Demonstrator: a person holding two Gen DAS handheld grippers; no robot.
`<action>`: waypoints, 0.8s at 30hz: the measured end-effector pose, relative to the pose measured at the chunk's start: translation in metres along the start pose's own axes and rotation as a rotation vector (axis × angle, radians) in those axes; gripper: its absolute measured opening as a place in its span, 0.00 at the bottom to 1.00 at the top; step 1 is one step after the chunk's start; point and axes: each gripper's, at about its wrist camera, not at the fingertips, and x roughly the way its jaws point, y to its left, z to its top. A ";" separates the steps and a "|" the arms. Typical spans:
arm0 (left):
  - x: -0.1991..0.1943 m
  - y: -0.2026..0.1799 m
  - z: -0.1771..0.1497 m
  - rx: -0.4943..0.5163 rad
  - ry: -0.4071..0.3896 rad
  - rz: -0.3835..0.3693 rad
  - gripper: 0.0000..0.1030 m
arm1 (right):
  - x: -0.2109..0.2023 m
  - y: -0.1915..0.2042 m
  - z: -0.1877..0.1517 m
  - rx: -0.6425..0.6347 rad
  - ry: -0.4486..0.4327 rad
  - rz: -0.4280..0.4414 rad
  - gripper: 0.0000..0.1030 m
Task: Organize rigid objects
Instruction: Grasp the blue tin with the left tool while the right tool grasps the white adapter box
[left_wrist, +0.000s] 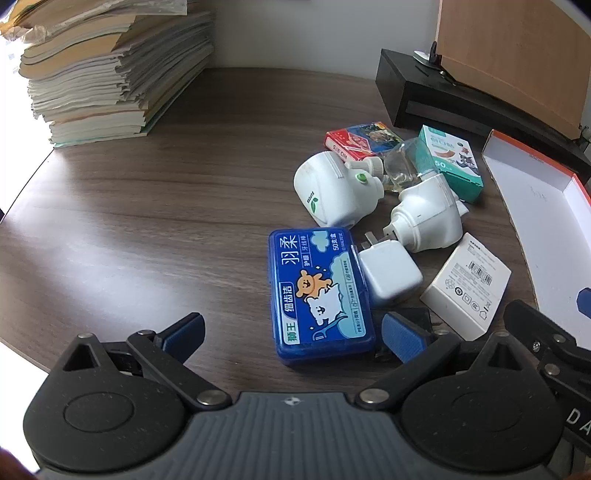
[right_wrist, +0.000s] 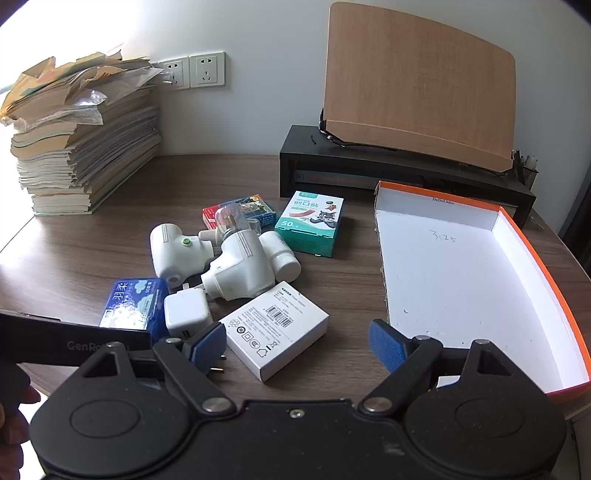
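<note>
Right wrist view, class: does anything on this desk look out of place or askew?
Yes. The small items lie jumbled: two white plug-in units tipped on their sides, a glass bottle leaning on them. The orange-edged tray beside them holds nothing.

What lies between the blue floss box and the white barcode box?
A white charger cube lies between the blue floss box and the white barcode box, clearest in the right wrist view.

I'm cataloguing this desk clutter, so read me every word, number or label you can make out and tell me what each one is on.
"羽柔", "细齿洁", "狮王": blue floss box.
"50": teal plaster box.
"3.25", handwritten: inside the orange-edged box lid.
"NO.9": red card pack, partly hidden.
"GenRo...": left gripper body seen in the right wrist view, cut off.
"DA": right gripper body, cut off.
White adapter box: barcode and print too small.
</note>
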 end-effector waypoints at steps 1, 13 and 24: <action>0.000 0.000 0.000 0.001 0.002 0.000 1.00 | 0.000 0.000 0.000 -0.001 0.001 -0.003 0.96; 0.009 -0.001 0.001 0.010 0.014 0.000 1.00 | 0.004 -0.001 0.001 0.012 0.014 -0.005 0.96; 0.018 -0.004 0.003 0.020 0.019 0.002 1.00 | 0.007 -0.004 -0.002 0.043 0.011 -0.003 0.96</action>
